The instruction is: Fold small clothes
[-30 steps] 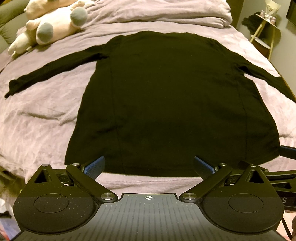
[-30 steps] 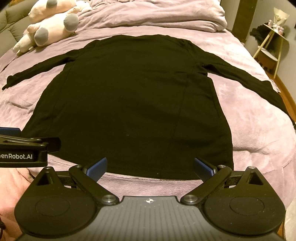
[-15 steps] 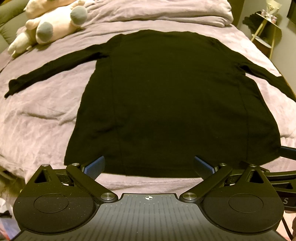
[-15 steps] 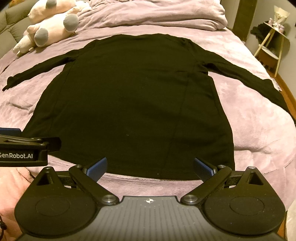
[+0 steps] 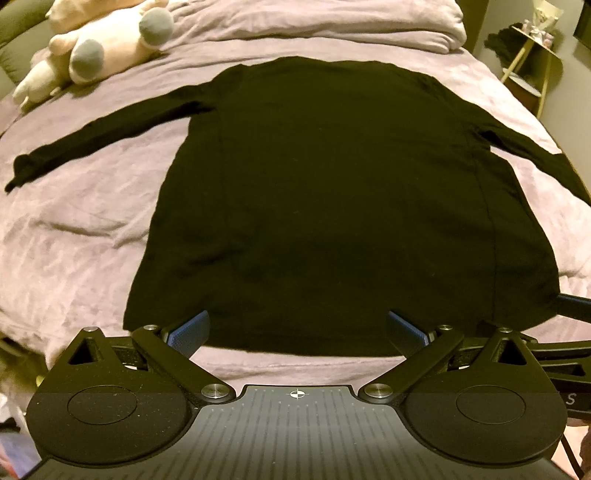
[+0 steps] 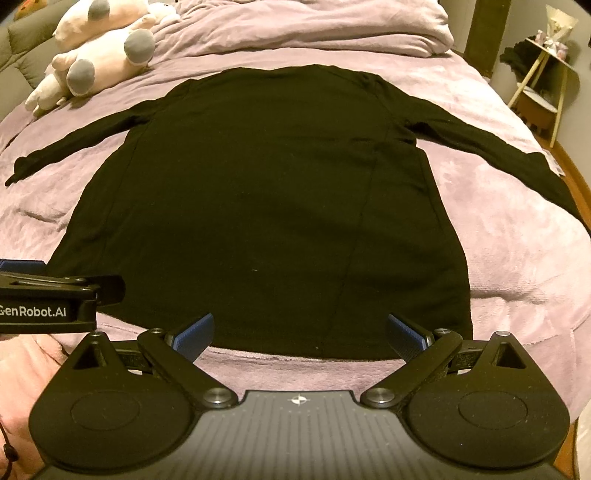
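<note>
Nearest, at six o'clock: the left gripper [image 5: 297,334], jaws spread wide and holding nothing, poised just short of the hem of the black long-sleeved top [image 5: 332,206]; beside it, toward three o'clock, the right gripper [image 6: 299,334], likewise spread apart and empty, its fingertips just over the same hem. Each gripper shows at the edge of the other's view, so the two stand close together. Middle ground: the top lies flat on the bed [image 5: 74,236], hem toward six o'clock, collar toward twelve, one sleeve [image 5: 103,140] stretched out toward nine o'clock, the other sleeve [image 6: 491,151] toward three and reaching near the bed's edge. Far ground: a plush toy [image 6: 99,48] at eleven o'clock, a heaped duvet [image 6: 295,29] at twelve, a small side stand [image 6: 543,85] at two. Risks, as judged: the lilac cover is soft and creased, so a pinch at the hem may catch bedding along with cloth; a grasp through one layer only would let the top sag open; the three o'clock sleeve could slide off the bed if dragged; grippers this close may knock each other. Against the frames a second earlier: the top, sleeves and toy lie as before; both grippers have held their wide gap and have barely shifted.
</note>
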{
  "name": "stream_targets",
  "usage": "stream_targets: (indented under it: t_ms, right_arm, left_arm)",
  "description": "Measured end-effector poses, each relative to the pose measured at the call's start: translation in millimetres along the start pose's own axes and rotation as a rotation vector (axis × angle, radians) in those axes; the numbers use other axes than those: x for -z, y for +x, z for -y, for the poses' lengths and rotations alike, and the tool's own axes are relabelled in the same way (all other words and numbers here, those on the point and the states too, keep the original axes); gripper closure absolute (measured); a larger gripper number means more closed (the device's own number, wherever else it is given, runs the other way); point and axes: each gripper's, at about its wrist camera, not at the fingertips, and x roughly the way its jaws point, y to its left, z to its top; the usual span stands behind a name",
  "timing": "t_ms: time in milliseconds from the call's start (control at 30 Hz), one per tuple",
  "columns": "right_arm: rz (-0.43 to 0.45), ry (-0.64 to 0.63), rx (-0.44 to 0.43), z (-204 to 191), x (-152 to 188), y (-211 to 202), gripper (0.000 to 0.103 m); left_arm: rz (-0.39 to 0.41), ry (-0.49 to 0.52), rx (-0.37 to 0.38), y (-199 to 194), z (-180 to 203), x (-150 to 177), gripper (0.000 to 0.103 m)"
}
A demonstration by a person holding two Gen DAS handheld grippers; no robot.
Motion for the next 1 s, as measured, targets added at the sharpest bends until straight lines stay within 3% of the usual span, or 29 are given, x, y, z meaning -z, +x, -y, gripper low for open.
stream_targets:
  t_ms: [600, 933, 1000]
  right_arm:
    - [-0.003, 0.017, -0.023, 3, 0, 5, 0.004]
    - [0.024, 0.054, -0.082, 13, 3, 6, 0.004]
    - [0.058, 0.084, -0.131, 18, 4, 5, 0.004]
  left_arm:
    - [-0.029, 0.001, -0.009, 6, 1, -2, 0.0]
    - [-0.046, 0.003, -0.007, 11, 1, -3, 0.0]
    - [-0.051, -0.001, 0.001, 13, 1, -4, 0.0]
